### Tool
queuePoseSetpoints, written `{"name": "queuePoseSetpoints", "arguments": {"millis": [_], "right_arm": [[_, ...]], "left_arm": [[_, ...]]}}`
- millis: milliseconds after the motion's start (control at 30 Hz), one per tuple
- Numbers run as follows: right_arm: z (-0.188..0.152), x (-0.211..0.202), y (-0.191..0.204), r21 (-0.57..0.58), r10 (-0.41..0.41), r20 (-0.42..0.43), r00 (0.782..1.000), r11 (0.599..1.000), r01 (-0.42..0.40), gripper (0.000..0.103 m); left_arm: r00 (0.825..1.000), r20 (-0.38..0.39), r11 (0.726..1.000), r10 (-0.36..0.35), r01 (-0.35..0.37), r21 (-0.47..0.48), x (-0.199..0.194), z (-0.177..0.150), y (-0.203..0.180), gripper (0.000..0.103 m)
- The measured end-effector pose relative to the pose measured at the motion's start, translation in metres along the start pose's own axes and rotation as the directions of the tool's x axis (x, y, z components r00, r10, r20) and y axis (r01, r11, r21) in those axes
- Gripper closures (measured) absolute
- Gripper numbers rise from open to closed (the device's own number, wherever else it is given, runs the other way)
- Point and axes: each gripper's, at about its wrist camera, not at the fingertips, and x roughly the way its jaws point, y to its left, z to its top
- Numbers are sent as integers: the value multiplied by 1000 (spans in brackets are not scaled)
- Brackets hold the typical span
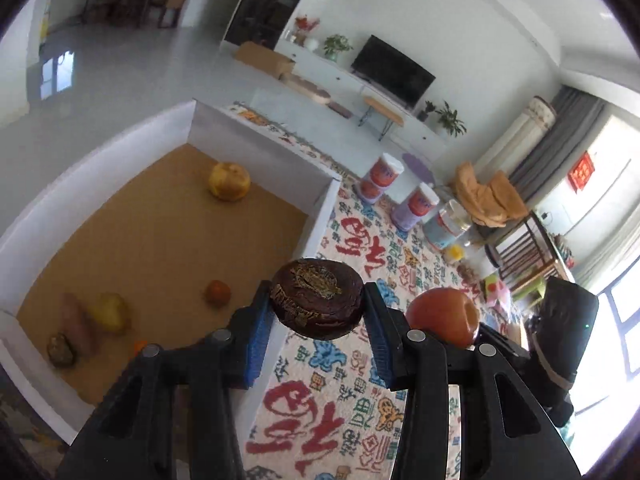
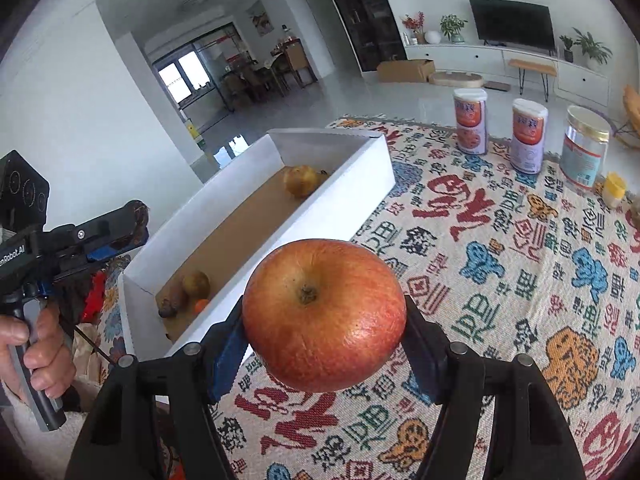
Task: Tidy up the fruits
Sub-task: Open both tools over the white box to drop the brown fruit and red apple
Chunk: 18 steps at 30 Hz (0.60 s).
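My left gripper point(image 1: 318, 306) is shut on a dark brown wrinkled fruit point(image 1: 316, 298), held above the right wall of a white box point(image 1: 320, 208) with a brown floor. In the box lie a large yellow fruit point(image 1: 229, 181), a small orange point(image 1: 217, 293), a yellow pear-like fruit point(image 1: 110, 312), a sweet potato point(image 1: 76, 326) and a dark lump point(image 1: 61, 350). My right gripper point(image 2: 324, 320) is shut on a red apple point(image 2: 324, 314), held above the patterned cloth, right of the box point(image 2: 352, 184). The apple also shows in the left wrist view point(image 1: 444, 316).
A patterned cloth point(image 2: 500, 264) covers the table. Two tall cans point(image 2: 470, 122) point(image 2: 528, 142), a clear jar point(image 2: 584, 152) and a small yellow item point(image 2: 613, 190) stand at its far side. The left gripper point(image 2: 120, 224) and a hand point(image 2: 36, 344) show at the left.
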Motion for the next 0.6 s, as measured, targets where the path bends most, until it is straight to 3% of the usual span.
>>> {"name": "queuePoseSetpoints", "arguments": {"millis": [67, 200, 400, 467, 600], "right_arm": [[31, 30, 32, -69, 15, -5, 1000, 997, -16, 33], [76, 103, 65, -117, -16, -75, 997, 993, 7, 33], [90, 201, 69, -135, -128, -238, 963, 986, 98, 33], [89, 220, 73, -170, -175, -257, 951, 976, 134, 32], [89, 235, 76, -242, -253, -240, 937, 951, 195, 30]], "left_arm": [[994, -57, 993, 97, -101, -64, 32, 7, 31, 58], [965, -185, 968, 188, -214, -132, 90, -4, 74, 58], [941, -263, 946, 212, -266, -187, 124, -13, 96, 55], [942, -257, 945, 214, -267, -190, 127, -13, 96, 46], [954, -207, 954, 217, -252, -162, 106, -11, 88, 45]]}}
